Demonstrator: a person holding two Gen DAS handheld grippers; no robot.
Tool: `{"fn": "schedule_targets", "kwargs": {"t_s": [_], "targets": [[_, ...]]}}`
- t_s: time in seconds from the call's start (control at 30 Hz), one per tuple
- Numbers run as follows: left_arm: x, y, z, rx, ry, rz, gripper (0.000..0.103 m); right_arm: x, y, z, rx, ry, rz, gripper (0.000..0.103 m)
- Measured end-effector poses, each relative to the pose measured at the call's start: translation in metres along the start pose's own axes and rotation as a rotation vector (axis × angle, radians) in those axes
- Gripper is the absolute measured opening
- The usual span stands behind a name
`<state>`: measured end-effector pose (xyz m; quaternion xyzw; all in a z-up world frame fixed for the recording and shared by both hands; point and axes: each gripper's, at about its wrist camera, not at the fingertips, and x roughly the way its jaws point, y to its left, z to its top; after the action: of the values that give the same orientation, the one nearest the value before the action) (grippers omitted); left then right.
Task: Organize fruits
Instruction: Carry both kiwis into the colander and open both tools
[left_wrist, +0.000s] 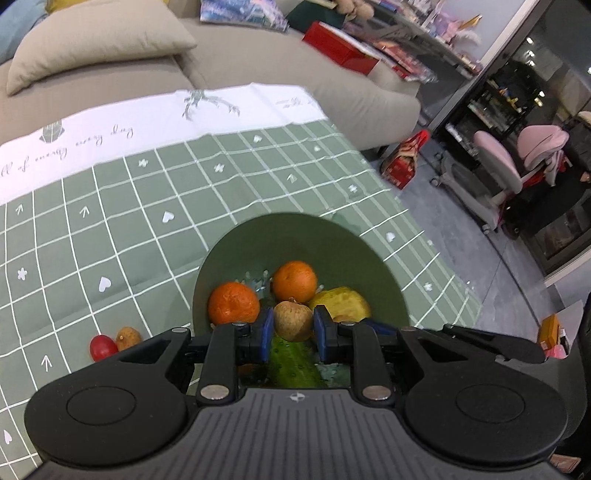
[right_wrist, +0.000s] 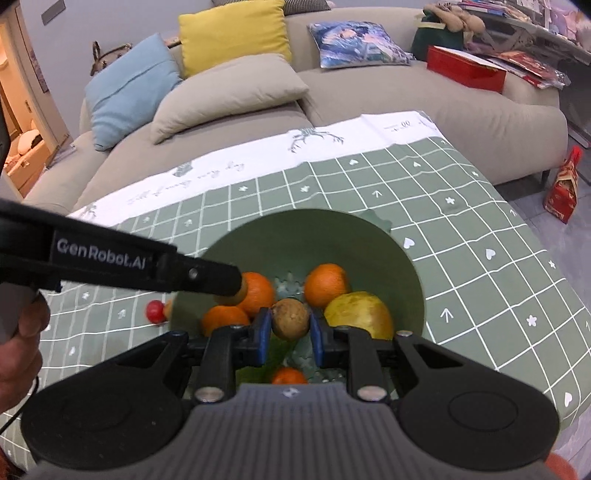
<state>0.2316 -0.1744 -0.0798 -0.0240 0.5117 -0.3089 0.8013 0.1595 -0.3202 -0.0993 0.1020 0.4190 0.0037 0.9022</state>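
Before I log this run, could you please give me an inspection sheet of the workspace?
Surface: green grid tablecloth, white printed border.
Job's things: green bowl holds oranges, a yellow fruit, a cucumber; a red fruit and a brown one lie outside.
Clutter: nothing seen on the table.
Grippers: left gripper and right gripper each shut on a small brown fruit over the bowl.
Cables: dark cord at the hand.
Surroundings: sofa, cushions, red box.
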Motion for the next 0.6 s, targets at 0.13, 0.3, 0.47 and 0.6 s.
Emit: {"fn": "schedule_targets", "kwargs": {"t_s": [0.13, 0.3, 0.47, 0.6], "targets": [[0.011, 0.005, 0.002, -0.01, 0.035, 0.017, 0.025, 0.015, 0.0, 0.001, -0.031, 0.014, -0.017, 0.018], [0.021, 0.011, 0.002, -0.01, 0.062, 0.025, 0.025, 0.025, -0.003, -0.001, -0.036, 0.032, -0.011, 0.018], [0.028, 0.015, 0.001, -0.016, 0.08, 0.026, 0.025, 0.036, -0.005, -0.002, -0.031, 0.057, -0.002, 0.018], [0.031, 0.014, -0.001, 0.01, 0.085, 0.055, 0.025, 0.04, -0.006, 0.0, -0.025, 0.06, 0.006, 0.018]]}}
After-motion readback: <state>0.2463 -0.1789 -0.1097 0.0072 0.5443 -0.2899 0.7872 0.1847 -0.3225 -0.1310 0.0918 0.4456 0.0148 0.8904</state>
